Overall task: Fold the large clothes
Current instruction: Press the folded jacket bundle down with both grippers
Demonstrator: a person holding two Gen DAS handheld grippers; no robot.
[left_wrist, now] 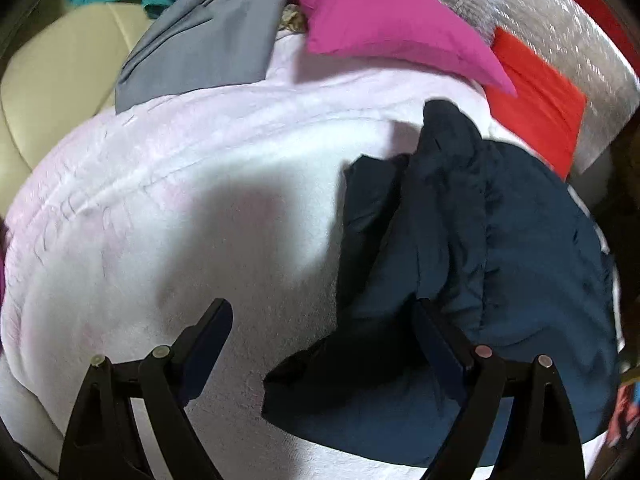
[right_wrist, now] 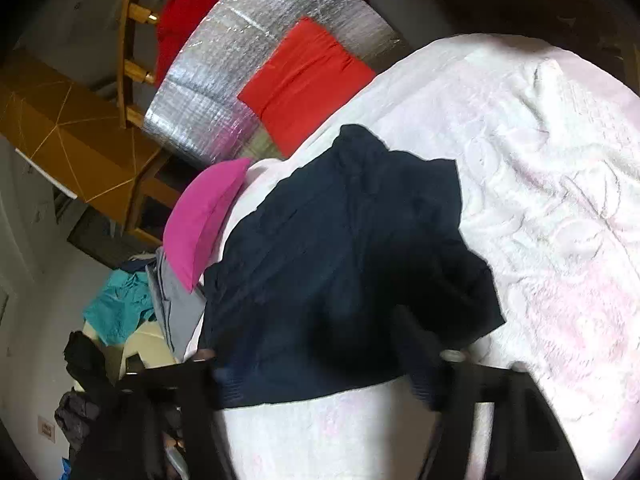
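Note:
A dark navy garment (left_wrist: 480, 264) lies crumpled on a pale pink fleece blanket (left_wrist: 180, 220). My left gripper (left_wrist: 320, 316) hovers above the blanket with its jaws wide apart and nothing between them; its right finger (left_wrist: 436, 344) is over the garment's left edge. In the right wrist view the garment (right_wrist: 340, 260) lies in the middle on the blanket (right_wrist: 540, 200). My right gripper (right_wrist: 320, 364) is open over the garment's near hem, blurred, with its fingers spread to either side.
A magenta pillow (left_wrist: 392, 28), a grey folded cloth (left_wrist: 208, 40) and a red folded cloth (left_wrist: 536, 104) lie at the blanket's far side. A silver foil mat (right_wrist: 256, 64), a teal garment (right_wrist: 120, 308), wooden furniture (right_wrist: 72, 132) and a dark clothes pile (right_wrist: 92, 400) surround it.

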